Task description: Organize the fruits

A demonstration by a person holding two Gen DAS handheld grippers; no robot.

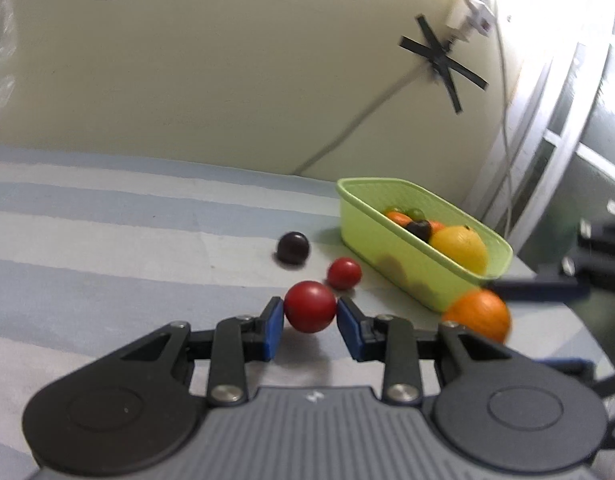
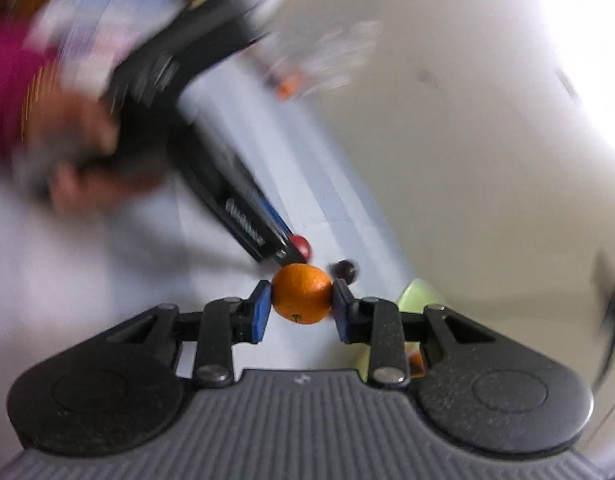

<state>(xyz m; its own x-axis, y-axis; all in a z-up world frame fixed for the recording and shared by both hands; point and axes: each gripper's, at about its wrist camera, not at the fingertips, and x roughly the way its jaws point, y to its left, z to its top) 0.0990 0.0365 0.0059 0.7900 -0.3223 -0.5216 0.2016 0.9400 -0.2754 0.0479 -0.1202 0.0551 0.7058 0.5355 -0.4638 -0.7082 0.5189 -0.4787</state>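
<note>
My left gripper (image 1: 310, 312) is shut on a red round fruit (image 1: 310, 306), held just above the striped cloth. My right gripper (image 2: 301, 301) is shut on an orange (image 2: 302, 299); the same orange (image 1: 478, 314) shows in the left wrist view beside the green basket (image 1: 391, 258). The basket holds a yellow fruit (image 1: 461, 248), a dark plum (image 1: 419, 229) and other small fruits. A second red fruit (image 1: 344, 273) and a dark plum (image 1: 293, 248) lie on the cloth left of the basket. The right wrist view is blurred.
The striped cloth (image 1: 107, 240) covers the surface up to a cream wall (image 1: 227, 80) with taped cables (image 1: 443, 60). In the right wrist view, the person's hand (image 2: 79, 152) and the left gripper's body (image 2: 227, 200) fill the left side.
</note>
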